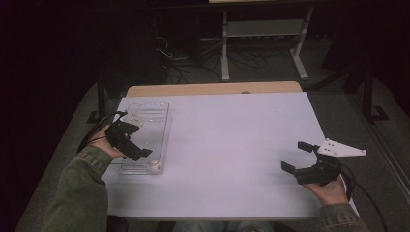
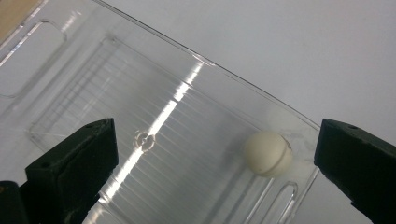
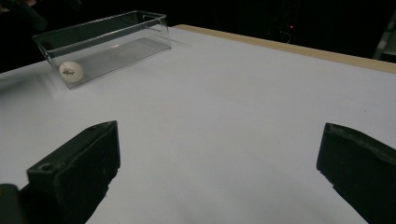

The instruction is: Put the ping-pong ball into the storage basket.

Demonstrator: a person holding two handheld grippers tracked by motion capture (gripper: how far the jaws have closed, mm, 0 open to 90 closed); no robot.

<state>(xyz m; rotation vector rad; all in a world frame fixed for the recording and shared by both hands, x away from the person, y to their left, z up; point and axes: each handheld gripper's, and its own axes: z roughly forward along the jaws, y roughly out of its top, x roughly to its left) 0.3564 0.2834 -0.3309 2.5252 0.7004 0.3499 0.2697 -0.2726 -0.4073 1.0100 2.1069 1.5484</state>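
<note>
— Where was the small white ball (image 2: 268,154)?

— It lay inside the clear rectangular plastic bin (image 1: 163,126) at the counter's (image 1: 232,145) left side, down in the bin's near end, close to a corner.

— And the left gripper (image 1: 138,147)?

— It hovered over that bin's near end, jaws spread wide, gripping nothing, the ball below and between them.

— The right gripper (image 1: 297,155)?

— It was held above the white counter near the right edge, well apart from the bin, jaws wide open and empty.

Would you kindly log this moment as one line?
left gripper: open, over clear bin | white ball: in bin, near end | right gripper: open, over table
</note>
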